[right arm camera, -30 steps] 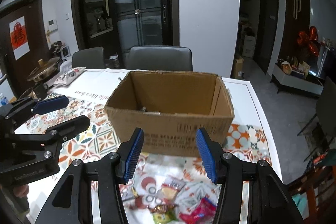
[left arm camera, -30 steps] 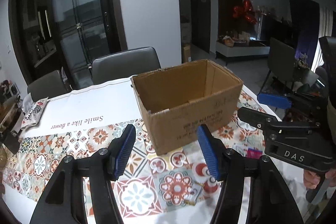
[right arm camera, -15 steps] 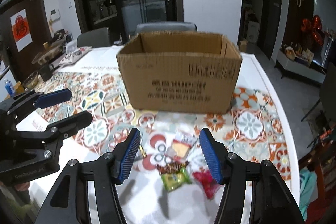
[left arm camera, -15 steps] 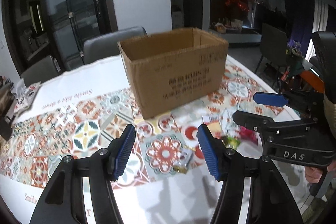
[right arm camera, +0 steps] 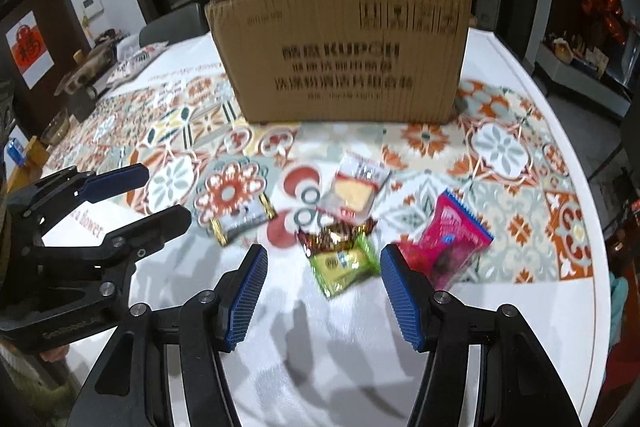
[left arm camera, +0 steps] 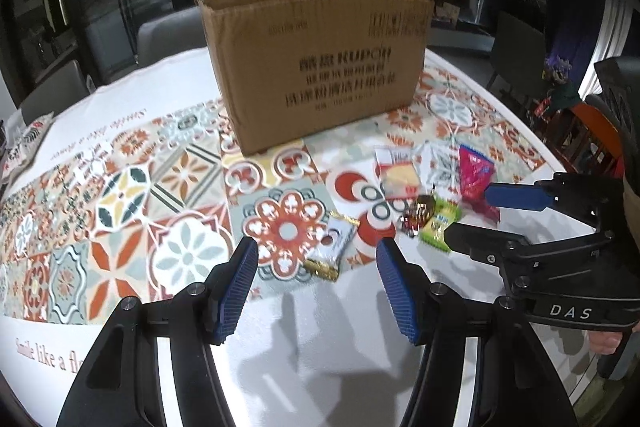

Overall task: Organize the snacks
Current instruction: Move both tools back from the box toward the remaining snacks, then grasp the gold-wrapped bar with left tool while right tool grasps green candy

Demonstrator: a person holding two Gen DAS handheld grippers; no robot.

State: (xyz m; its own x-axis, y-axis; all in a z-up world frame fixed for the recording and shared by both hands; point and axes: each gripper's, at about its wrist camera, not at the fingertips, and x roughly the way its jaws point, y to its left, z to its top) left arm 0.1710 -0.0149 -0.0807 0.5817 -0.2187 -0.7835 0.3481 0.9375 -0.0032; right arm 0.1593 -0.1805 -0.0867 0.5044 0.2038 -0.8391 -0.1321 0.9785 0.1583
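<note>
- Our left gripper (left arm camera: 316, 291) has its blue fingers (left arm camera: 236, 287) standing apart with nothing between them, and they show the same gap as a second ago.
- Our right gripper (right arm camera: 322, 293) is likewise parted and holds nothing; its fingers (right arm camera: 246, 291) stand a little wider than a second ago, and steady now.
- Both grippers have come down and tipped toward the worktop (left arm camera: 320, 347). A second ago we looked over the rim into the cardboard box (left arm camera: 316, 67); now we see only its printed front wall, and the snacks fill the lower middle of both views.
- Just ahead of the left fingers lies the silver packet with gold ends (left arm camera: 332, 249), flat on the patterned cloth (left arm camera: 132, 187) and apart from the others.
- Just ahead of the right fingers lies the green packet (right arm camera: 344, 265), touching the brown-and-red wrapper (right arm camera: 334, 237) behind it. The pink packet (right arm camera: 450, 243) lies just beside the right finger, and the clear packet with a yellow cake (right arm camera: 354, 189) lies farther toward the box.
- All five snacks lie on the worktop in front of the box, none inside that we can see from here.
- We judge this as the approach to a first pick: each hand is lined up on its own packet, and nothing is gripped yet.
- The green packet overlaps its neighbour, so we may drag both.
</note>
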